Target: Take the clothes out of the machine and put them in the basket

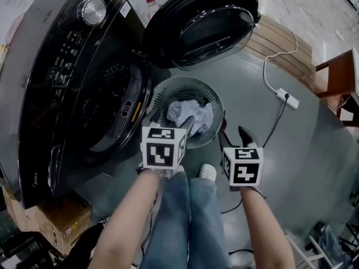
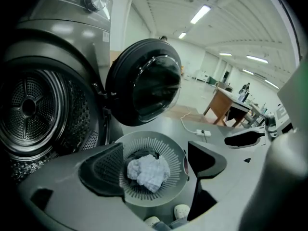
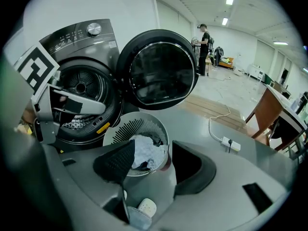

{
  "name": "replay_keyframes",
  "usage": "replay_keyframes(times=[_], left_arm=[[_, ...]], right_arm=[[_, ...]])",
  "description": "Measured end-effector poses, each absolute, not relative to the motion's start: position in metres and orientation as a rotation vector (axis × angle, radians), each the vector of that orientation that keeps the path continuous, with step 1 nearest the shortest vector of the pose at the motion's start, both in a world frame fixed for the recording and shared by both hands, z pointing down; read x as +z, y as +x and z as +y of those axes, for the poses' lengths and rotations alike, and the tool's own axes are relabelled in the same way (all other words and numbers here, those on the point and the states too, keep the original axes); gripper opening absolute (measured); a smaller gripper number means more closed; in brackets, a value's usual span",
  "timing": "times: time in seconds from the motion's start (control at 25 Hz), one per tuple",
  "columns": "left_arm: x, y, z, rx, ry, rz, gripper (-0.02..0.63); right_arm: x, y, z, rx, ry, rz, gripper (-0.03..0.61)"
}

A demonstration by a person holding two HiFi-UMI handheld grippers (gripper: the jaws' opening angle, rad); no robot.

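A dark front-loading washing machine (image 1: 67, 66) stands at the left, its round door (image 1: 202, 21) swung wide and the drum (image 2: 29, 109) exposed. No clothes are visible inside it. On the floor in front sits a round grey slotted basket (image 1: 168, 88) holding a crumpled pale-blue cloth (image 1: 190, 116) and a dark piece. My left gripper (image 1: 171, 121) hangs just above the basket, open, with nothing between its jaws; the cloth (image 2: 148, 172) lies below the gap. My right gripper (image 1: 234, 136) hovers at the basket's right side, also open and holding nothing.
A white power strip (image 1: 286, 97) with its cable lies on the floor to the right. Beyond it are a wooden pallet (image 1: 280, 41) and brown furniture (image 1: 336, 77). A cardboard box (image 1: 56, 214) sits lower left. My shoe (image 1: 207, 172) is near the basket. A person (image 3: 204, 47) stands far off.
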State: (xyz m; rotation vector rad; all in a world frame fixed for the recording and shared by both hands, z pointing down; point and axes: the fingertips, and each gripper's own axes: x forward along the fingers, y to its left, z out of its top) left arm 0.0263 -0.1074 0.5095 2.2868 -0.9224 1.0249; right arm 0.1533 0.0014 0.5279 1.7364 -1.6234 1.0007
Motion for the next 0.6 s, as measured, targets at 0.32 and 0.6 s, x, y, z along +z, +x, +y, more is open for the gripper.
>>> replay_keyframes(times=[0.32,0.6], left_arm=[[0.512,0.003,-0.103,1.066,2.260,-0.923,0.394],[0.479,-0.013,-0.092,1.068,2.220,-0.921,0.393]], right_arm=[[0.517,0.139,0.002,1.016,1.721,-1.625,0.242],[0.474,0.130,0.009,1.063,1.713,-1.582,0.242]])
